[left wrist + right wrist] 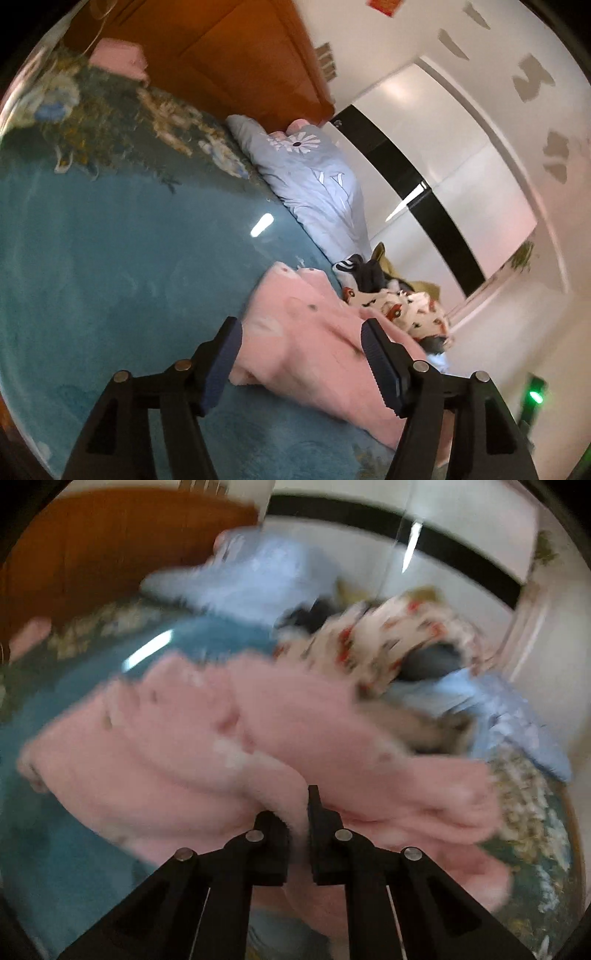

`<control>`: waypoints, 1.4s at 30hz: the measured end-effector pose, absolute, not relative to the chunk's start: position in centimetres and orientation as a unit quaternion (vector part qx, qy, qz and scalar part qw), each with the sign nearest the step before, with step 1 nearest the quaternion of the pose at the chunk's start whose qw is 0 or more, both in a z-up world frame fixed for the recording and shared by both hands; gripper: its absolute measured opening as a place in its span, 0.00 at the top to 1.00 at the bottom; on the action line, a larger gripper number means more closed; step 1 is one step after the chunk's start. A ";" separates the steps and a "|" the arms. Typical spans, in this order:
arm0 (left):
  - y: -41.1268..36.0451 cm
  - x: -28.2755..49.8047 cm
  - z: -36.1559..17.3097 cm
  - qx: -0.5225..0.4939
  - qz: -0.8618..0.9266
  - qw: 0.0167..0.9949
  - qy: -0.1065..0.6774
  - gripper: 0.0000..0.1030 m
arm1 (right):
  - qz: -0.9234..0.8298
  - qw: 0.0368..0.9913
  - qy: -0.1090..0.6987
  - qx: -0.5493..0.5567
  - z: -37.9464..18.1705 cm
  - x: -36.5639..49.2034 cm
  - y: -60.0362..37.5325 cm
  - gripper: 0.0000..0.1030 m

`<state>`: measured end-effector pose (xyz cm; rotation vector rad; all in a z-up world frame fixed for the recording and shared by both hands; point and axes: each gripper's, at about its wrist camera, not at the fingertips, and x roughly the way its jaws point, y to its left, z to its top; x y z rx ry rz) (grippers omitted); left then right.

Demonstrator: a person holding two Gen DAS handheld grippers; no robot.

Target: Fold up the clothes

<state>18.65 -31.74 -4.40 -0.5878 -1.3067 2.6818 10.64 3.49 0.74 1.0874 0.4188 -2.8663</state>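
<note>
- Left wrist view: our left tool (301, 341) hangs with its blue-padded fingers (223, 363) wide apart, straddling an edge of the fluffy pink fleece garment (314, 339) without pinching it. The garment lies crumpled on the teal bedspread with a floral border (110, 258), near the bed's edge. Just beyond it sits a heap of other clothes, topped by a cream printed piece (402, 306), and further back a pale blue quilt with a daisy motif (314, 173).
- Here we would do well to lower the open fingers onto one clear hem or corner, taking a single layer rather than a bunched fold.
- Right wrist view: this picture is motion-blurred. Our right tool (299, 812) has its fingers nearly together, clamped on a tuft of the pink garment (184, 746), which spreads out ahead over the teal bedspread (74, 867).
- We judge the step in hand to be spreading the garment flat. Pulling steadily away from the heap of clothes (388, 642) should keep the neighbouring pieces from dragging along.
</note>
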 end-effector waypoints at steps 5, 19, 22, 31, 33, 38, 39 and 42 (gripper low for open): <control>-32.5 18.1 -6.4 -0.225 0.847 0.062 -0.477 0.31 | -0.937 0.000 0.164 0.309 5.1 18.4 6.0 0.93; -28.6 17.1 -5.2 -0.268 0.874 0.063 -0.401 0.31 | -0.905 0.125 0.032 0.405 2.2 25.9 13.1 0.71; -27.9 16.3 -4.7 -0.286 0.876 0.062 -0.384 0.31 | -0.912 0.150 -0.057 0.378 3.6 26.0 16.1 0.49; -23.8 8.0 0.4 -0.352 0.891 0.056 -0.282 0.24 | -0.865 0.026 -0.303 0.400 -3.0 21.9 25.4 0.41; -22.9 5.2 1.2 -0.366 0.891 0.052 -0.265 0.24 | -0.859 0.028 -0.326 0.394 -3.6 21.2 25.3 0.41; -20.2 -2.6 0.5 -0.431 0.871 0.021 -0.234 0.22 | -0.848 0.032 -0.361 0.385 -5.0 19.1 25.9 0.41; -20.2 -3.6 -0.2 -0.445 0.864 0.006 -0.237 0.22 | -0.849 0.031 -0.359 0.386 -5.1 18.9 25.8 0.41; -19.9 -5.5 -2.4 -0.476 0.849 -0.033 -0.225 0.23 | -0.855 0.023 -0.337 0.393 -5.3 18.2 25.2 0.41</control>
